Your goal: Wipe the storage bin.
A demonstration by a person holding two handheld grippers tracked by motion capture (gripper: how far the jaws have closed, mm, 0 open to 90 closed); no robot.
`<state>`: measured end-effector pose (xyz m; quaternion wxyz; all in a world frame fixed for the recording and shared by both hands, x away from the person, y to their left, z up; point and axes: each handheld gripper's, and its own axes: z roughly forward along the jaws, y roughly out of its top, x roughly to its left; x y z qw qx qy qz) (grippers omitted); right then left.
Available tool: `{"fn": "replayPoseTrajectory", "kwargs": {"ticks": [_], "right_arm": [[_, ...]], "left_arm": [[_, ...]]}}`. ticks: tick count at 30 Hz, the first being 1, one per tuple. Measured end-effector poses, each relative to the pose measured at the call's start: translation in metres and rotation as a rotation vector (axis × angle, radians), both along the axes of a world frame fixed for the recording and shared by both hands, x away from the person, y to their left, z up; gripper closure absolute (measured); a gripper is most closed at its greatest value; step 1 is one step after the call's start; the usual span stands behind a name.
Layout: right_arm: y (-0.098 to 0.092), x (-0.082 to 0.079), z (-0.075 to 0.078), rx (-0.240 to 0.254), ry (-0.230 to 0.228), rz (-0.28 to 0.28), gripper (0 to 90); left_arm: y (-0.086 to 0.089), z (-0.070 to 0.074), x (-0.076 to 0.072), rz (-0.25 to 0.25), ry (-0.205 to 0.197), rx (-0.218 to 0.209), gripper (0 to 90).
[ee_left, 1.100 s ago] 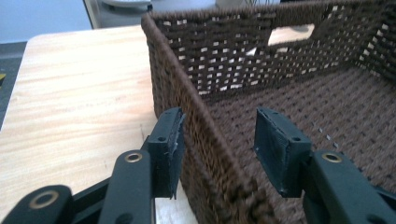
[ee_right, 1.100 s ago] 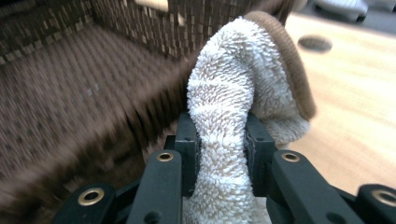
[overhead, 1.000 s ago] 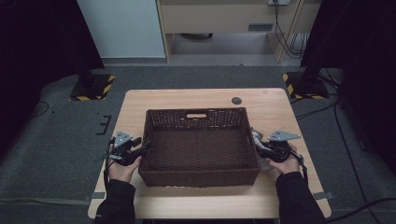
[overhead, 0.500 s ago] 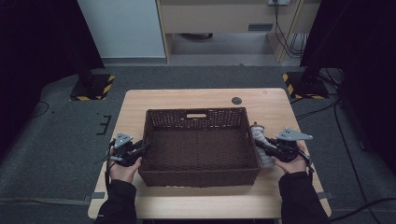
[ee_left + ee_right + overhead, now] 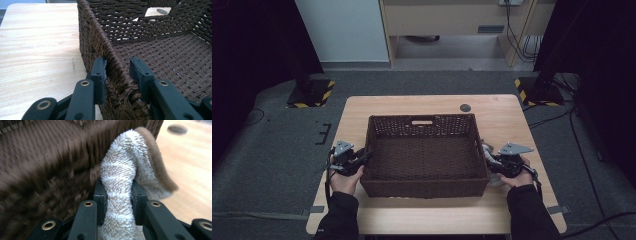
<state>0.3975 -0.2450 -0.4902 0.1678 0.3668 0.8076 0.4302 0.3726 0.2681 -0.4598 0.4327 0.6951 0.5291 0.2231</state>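
1. Surface point(image 5: 512, 120): pale wood, with a small dark disc point(image 5: 465, 107) near its far edge.
2. Basket point(image 5: 424, 152): brown, woven, rectangular, in the middle of the surface, long axis running left to right, nothing inside it.
3. Left gripper point(image 5: 362, 159): at the basket's left wall. In the left gripper view its jaws straddled the wall's rim point(image 5: 117, 72), one outside and one inside. The outer jaw touched the weave; a slim gap seemed to remain at the inner one, so I judged the wall bracketed and not yet pinched. The jaws had just been closing, with the rim between them.
4. Right gripper point(image 5: 493, 162): just outside the basket's right wall, jaws clamped on a cloth.
5. Cloth point(image 5: 122, 185): white terry with a brown edge, standing up from the jaws. It rose beside the wall, outside the basket, over the surface.
6. Key relation, as judged: the basket lay to the left of the right jaws, the wall's rim between cloth and interior. The cloth would need to go up over the rim, then inward. The right hand point(image 5: 517, 176) was the nearer.
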Motion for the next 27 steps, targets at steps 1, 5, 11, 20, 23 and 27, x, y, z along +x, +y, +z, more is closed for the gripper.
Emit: {"fn": "replayPoseTrajectory", "kwargs": {"ticks": [1,5,11,20,23,27], "right_arm": [[0.003,0.003,-0.008,-0.022,0.029,-0.001,72.7],[0.002,0.004,-0.006,-0.005,0.027,-0.014,72.7],[-0.015,-0.013,0.031,0.122,-0.101,-0.026,72.8],[-0.010,-0.015,0.020,0.086,-0.060,-0.002,72.9],[-0.004,-0.010,0.004,0.023,-0.006,0.007,72.8],[0.003,-0.005,-0.009,-0.021,0.035,0.004,72.7]], "left_arm": [[0.000,0.000,0.002,0.000,-0.001,-0.002,65.3],[0.002,-0.001,0.003,-0.002,-0.001,-0.005,65.2],[0.001,-0.001,0.003,-0.003,-0.002,-0.005,65.1],[0.001,-0.001,0.005,0.002,-0.005,-0.005,65.2],[0.001,-0.001,0.006,0.005,-0.006,-0.006,65.2],[0.002,-0.001,0.006,0.003,-0.009,-0.006,64.3]]}}
